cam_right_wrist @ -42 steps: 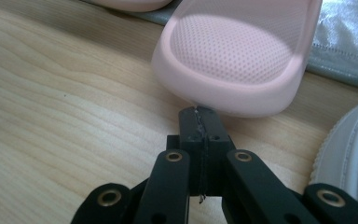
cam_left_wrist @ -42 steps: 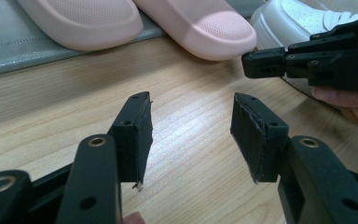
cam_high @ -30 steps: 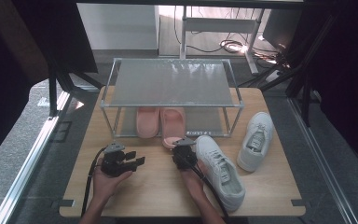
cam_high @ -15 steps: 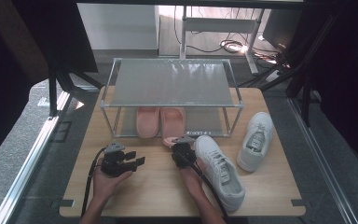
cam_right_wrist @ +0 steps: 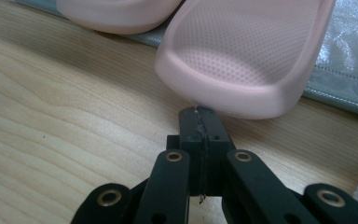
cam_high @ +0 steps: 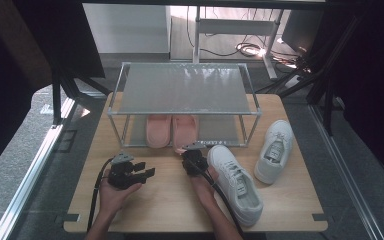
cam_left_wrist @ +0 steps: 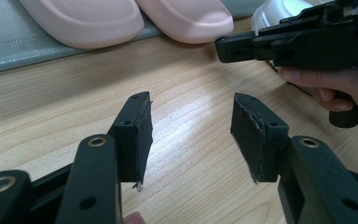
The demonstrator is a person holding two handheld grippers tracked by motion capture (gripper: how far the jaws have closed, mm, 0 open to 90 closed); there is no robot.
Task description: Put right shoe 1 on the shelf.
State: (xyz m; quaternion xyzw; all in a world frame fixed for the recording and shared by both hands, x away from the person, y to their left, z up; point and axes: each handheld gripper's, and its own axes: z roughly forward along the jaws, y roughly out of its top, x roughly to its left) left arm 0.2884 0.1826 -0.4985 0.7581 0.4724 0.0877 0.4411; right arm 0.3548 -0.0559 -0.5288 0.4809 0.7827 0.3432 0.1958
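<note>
Nudging the closed right gripper (cam_right_wrist: 199,122) up to the heel of the right slipper (cam_right_wrist: 247,56), you've got the jaws pressed flat together with nothing between them.

In the right gripper view the tips sit just under that pink heel, touching or nearly so, can't tell which. In the high view the slipper pair sits center frame on the low shelf of the rack (cam_high: 130,68), the left slipper (cam_high: 157,130) right beside its mate. Your left gripper (cam_left_wrist: 191,135) hangs wide open over bare table (cam_high: 285,200) at lower left, holding nothing. One sneaker (cam_high: 235,182) lies just right of your right hand, the other sneaker (cam_high: 275,150) farther right.
</note>
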